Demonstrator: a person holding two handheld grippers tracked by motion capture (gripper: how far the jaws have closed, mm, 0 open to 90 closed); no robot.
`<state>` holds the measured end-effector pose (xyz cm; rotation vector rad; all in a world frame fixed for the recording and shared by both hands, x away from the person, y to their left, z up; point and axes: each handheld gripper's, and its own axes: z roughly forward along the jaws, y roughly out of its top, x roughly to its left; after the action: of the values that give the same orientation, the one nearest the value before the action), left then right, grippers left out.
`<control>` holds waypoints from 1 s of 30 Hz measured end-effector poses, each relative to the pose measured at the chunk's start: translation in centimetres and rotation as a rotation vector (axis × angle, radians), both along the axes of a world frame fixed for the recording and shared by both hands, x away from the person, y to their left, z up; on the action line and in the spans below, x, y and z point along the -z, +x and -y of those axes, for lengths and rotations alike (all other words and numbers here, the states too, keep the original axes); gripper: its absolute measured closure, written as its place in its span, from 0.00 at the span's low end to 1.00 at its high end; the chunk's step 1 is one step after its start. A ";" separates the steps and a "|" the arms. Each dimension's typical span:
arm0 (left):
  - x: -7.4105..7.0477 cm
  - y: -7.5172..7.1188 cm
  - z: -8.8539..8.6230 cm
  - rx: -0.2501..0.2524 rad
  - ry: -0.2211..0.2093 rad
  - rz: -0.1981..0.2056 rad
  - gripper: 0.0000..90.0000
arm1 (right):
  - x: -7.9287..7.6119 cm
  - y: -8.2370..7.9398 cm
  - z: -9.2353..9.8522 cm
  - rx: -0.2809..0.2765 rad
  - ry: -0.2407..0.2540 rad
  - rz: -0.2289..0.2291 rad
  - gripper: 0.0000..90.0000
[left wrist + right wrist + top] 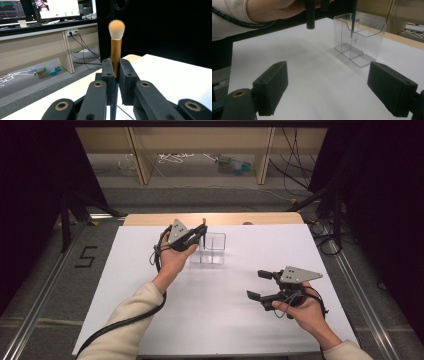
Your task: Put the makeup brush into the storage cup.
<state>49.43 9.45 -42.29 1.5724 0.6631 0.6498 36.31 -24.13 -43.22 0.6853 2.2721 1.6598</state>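
High view: left gripper (201, 233) pinched makeup brush (204, 227) upright, directly over clear holder (212, 249); right gripper (260, 284) spread, well apart.
Left gripper view: brush axis vertical, bristles up.
Right gripper view: handle tip entered holder's compartment.

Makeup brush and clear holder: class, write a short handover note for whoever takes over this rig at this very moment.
Left gripper: shut on the makeup brush, held upright, bristles up, over the clear holder.
Right gripper: open, nothing held, resting near the table's right front.
Done: brush picked up; its dark handle tip dips into the holder's top, seen in the right gripper view.
Left: probably lower the brush fully into a compartment, release, withdraw.
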 end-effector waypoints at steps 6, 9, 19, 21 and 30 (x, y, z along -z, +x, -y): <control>0.1 0.0 0.1 0.001 0.001 -0.003 0.92 | 0.0 0.0 0.0 0.000 0.000 0.000 0.19; 0.1 0.0 0.1 0.003 0.001 -0.006 0.92 | 0.0 0.0 0.0 -0.001 0.000 0.000 0.19; 0.2 0.1 0.4 0.006 -0.003 -0.009 0.92 | -0.1 0.0 0.1 -0.004 -0.005 -0.003 0.19; 0.2 0.1 0.4 0.006 -0.002 -0.008 0.92 | -0.1 0.0 0.1 -0.006 -0.004 -0.003 0.19; 0.3 0.1 0.4 0.006 0.001 -0.009 0.92 | 0.0 0.0 0.0 -0.001 -0.001 0.000 0.19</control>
<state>49.57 9.03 -42.58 1.5783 0.6644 0.6391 36.30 -24.14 -43.20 0.6839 2.2736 1.6596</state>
